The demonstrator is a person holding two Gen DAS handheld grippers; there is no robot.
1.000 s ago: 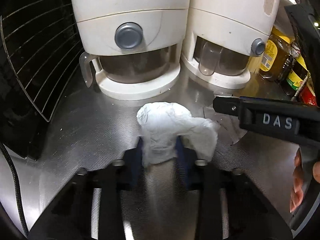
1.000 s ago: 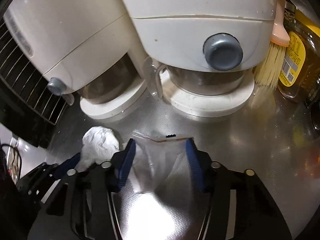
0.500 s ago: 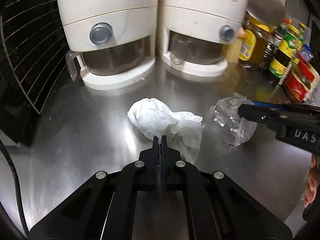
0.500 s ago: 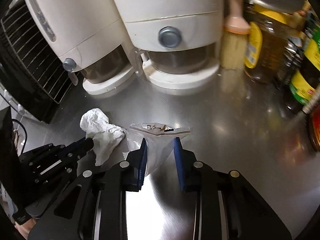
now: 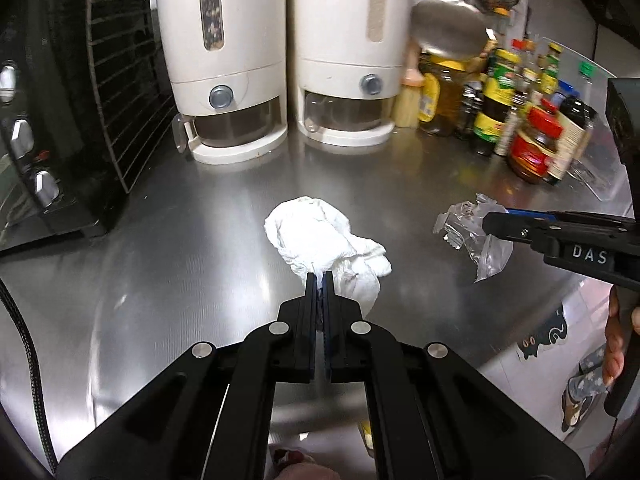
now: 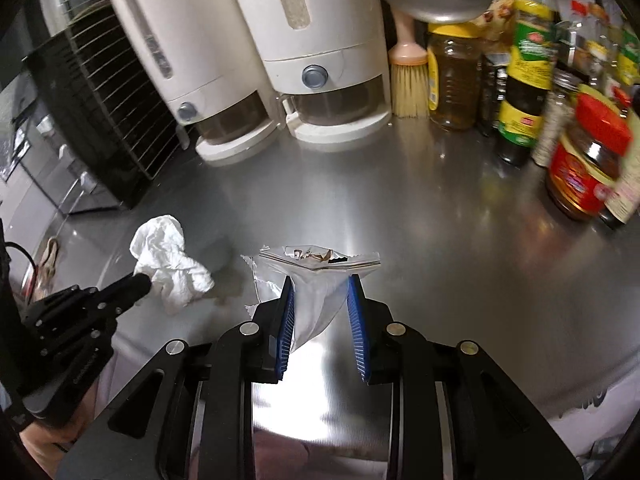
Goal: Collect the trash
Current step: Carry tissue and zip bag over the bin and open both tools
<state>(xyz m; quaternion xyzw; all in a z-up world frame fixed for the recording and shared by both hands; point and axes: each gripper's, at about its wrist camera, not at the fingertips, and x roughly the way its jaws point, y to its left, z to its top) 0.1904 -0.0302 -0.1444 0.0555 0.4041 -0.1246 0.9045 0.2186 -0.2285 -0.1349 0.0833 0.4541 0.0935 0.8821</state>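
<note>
left gripper (image 5: 319, 280): jaws pressed together, pinching the near edge of the crumpled white tissue (image 5: 324, 236). the tissue sits at the centre of the left wrist frame, its long axis running from upper left to lower right, the bulkier end pointing toward the two white dispensers (image 5: 280, 60) at the top of the frame. whether it touches the steel counter (image 5: 160, 240) cannot be told.

right gripper (image 6: 320, 296): jaws part spread, blue pads (image 6: 287, 320) on either side of the clear plastic bag (image 6: 320, 276); whether they grip it firmly cannot be told. the bag is at mid-frame in the right wrist view, its zip edge lying crosswise, left to right, on the far side, its body narrowing back between the pads.

bottles and jars (image 6: 580, 160) stand at the right of the frame.
</note>
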